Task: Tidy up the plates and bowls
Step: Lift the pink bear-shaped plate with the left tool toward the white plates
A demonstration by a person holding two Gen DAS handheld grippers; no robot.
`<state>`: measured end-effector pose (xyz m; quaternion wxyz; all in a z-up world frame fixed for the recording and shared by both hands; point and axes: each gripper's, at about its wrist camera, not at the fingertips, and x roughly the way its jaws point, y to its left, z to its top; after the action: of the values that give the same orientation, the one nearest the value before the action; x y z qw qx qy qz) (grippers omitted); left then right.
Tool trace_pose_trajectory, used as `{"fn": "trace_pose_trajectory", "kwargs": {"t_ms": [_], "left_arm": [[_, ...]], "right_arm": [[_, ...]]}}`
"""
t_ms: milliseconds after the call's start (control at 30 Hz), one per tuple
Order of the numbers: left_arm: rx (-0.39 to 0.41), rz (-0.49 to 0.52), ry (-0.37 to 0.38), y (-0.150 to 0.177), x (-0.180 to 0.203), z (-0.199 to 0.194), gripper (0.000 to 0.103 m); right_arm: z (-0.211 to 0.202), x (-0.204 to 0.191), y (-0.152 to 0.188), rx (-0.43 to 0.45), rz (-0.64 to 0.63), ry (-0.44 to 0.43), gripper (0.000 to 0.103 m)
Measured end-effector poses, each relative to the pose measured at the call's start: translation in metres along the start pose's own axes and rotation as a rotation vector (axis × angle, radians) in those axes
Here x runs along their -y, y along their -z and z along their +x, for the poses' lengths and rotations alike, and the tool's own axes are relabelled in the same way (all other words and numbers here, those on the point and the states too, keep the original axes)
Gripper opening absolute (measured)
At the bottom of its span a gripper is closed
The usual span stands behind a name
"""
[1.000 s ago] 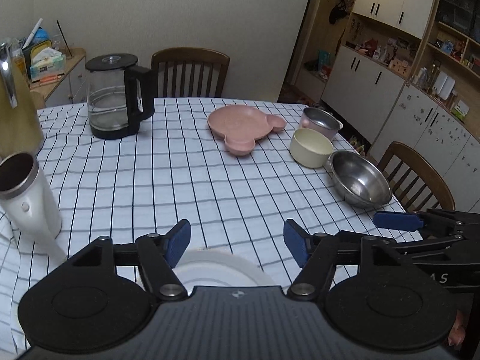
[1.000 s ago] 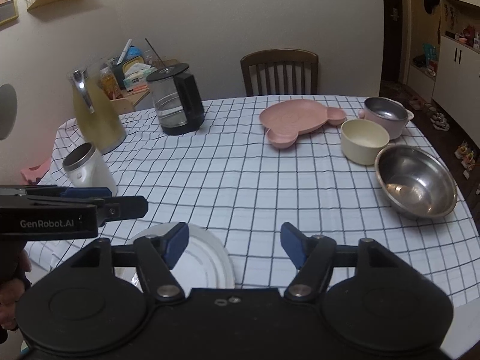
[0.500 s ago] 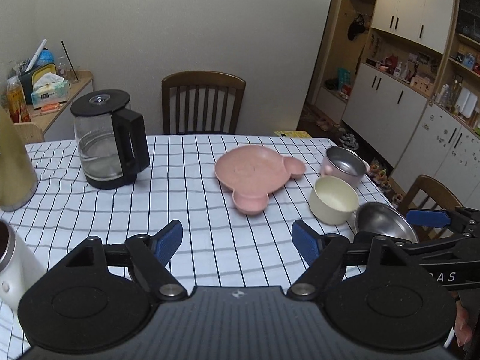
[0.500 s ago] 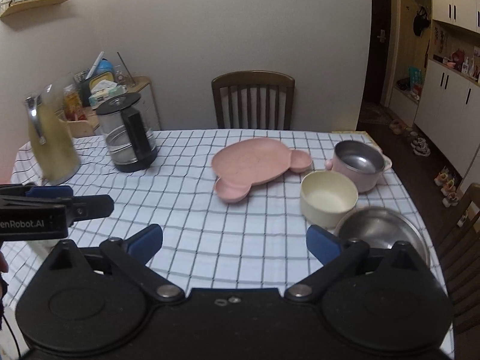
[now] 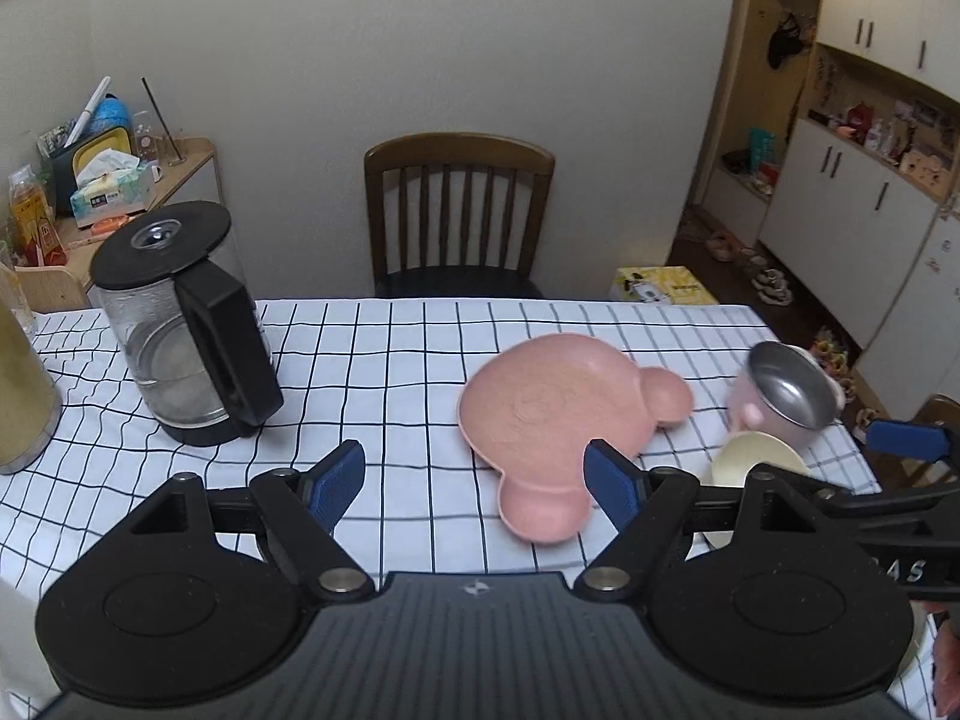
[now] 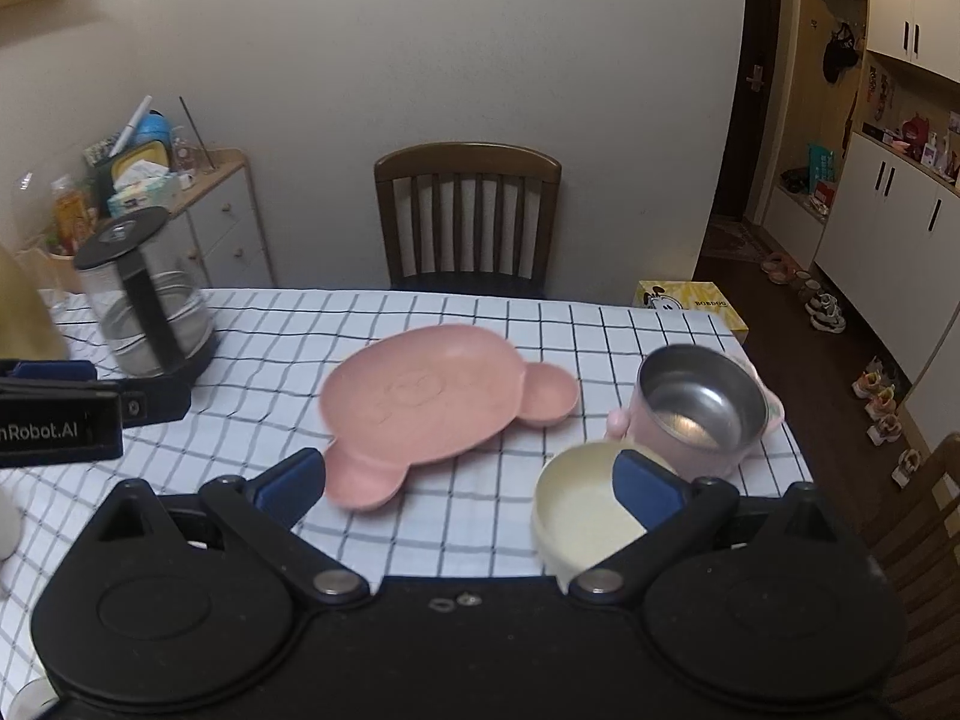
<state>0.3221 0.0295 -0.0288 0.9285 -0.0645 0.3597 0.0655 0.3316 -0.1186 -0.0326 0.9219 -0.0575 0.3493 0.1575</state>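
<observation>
Checked white tablecloth (image 5: 420, 360) covers a dining table in a home kitchen, seen from two hand-held grippers angled down at it. Nearest, the left gripper (image 5: 474, 480) has its blue-padded jaws wide apart with nothing between them, over bare cloth beside the plate. The right gripper (image 6: 468, 483) also stands spread wide and grips nothing; its right pad overlaps a cream bowl (image 6: 585, 516) just ahead, probably lining up to take the rim. Left of that bowl lies a pink bear-shaped plate (image 6: 432, 408), flat, ear compartments pointing near and right. Just behind the bowl, touching or nearly so, sits a pink bowl with a steel liner (image 6: 696, 408). The dishes lie scattered singly, so sorting looks barely begun. Farther left stands a glass kettle (image 5: 180, 330). Beyond the table, a wooden chair (image 5: 459, 210) faces the wall.
</observation>
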Motion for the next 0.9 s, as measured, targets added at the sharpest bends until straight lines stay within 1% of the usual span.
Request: {"fn": "trace_pose_trajectory", "kwargs": {"t_ms": [133,367,433,500,600,667,700,867,900], "left_arm": [[-0.027,-0.007,-0.001,-0.008,0.003,0.031,0.080],[-0.099,-0.016,-0.044,-0.015,0.004,0.085,0.080],[-0.116,-0.023,-0.038,-0.018,0.003,0.100,0.080],[-0.139,-0.033,-0.035,-0.022,0.001,0.116,0.080],[-0.162,-0.038,-0.060,-0.027,-0.003,0.138,0.080],[-0.175,-0.026,-0.068,-0.031,-0.005,0.152,0.080],[-0.178,-0.017,-0.074,-0.032,-0.005,0.159,0.080],[-0.211,0.016,-0.074,-0.042,-0.005,0.192,0.080],[-0.215,0.019,-0.069,-0.044,-0.005,0.196,0.079]], "right_arm": [[0.028,0.011,-0.015,-0.022,-0.004,-0.004,0.103],[0.082,0.026,-0.039,-0.093,0.011,-0.021,0.100],[0.097,0.028,-0.041,-0.123,0.024,-0.024,0.094],[0.113,0.026,-0.041,-0.157,0.013,-0.035,0.092],[0.133,0.021,-0.040,-0.199,0.005,-0.048,0.085],[0.144,0.018,-0.039,-0.225,0.013,-0.053,0.081],[0.149,0.017,-0.038,-0.236,0.019,-0.057,0.078],[0.169,0.014,-0.035,-0.294,0.034,-0.050,0.075],[0.171,0.014,-0.034,-0.304,0.042,-0.056,0.072]]}}
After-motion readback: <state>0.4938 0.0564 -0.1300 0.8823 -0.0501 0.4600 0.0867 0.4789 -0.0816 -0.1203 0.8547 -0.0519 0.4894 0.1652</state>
